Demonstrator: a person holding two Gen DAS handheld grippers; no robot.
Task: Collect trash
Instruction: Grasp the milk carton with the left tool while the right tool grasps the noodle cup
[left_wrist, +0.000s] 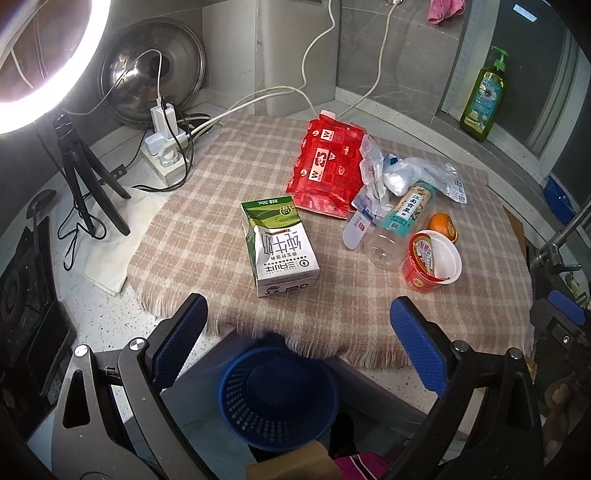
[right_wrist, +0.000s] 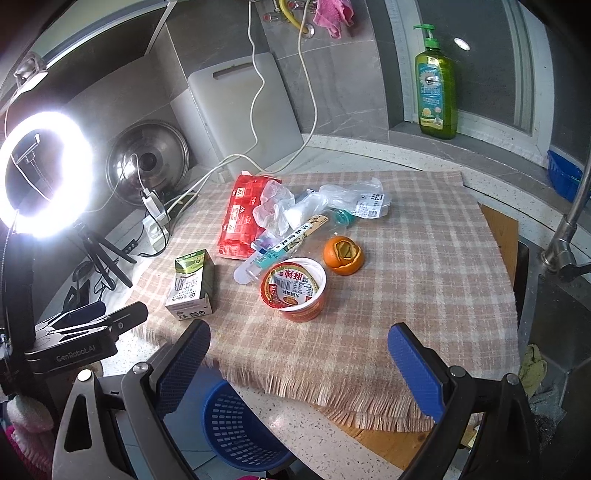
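Note:
Trash lies on a checked cloth (left_wrist: 229, 155): a green-and-white milk carton (left_wrist: 277, 245) (right_wrist: 192, 286), a red snack bag (left_wrist: 325, 166) (right_wrist: 240, 218), crumpled clear plastic (left_wrist: 402, 171) (right_wrist: 280, 206), an empty clear bottle (left_wrist: 400, 225) (right_wrist: 284, 243), a red noodle cup (left_wrist: 432, 260) (right_wrist: 295, 288) and an orange peel (left_wrist: 443, 225) (right_wrist: 343, 254). A blue basket (left_wrist: 277, 395) (right_wrist: 240, 428) stands below the counter's front edge. My left gripper (left_wrist: 299, 347) is open and empty above the basket, near the carton. My right gripper (right_wrist: 299, 373) is open and empty over the cloth's front edge.
A ring light on a tripod (left_wrist: 85, 173) (right_wrist: 44, 173), a power strip with cables (left_wrist: 166, 144), a pot lid (right_wrist: 147, 162) and a cutting board (right_wrist: 243, 110) stand at the back left. A green soap bottle (right_wrist: 436, 85) stands on the sill. A faucet (right_wrist: 565, 236) is at the right.

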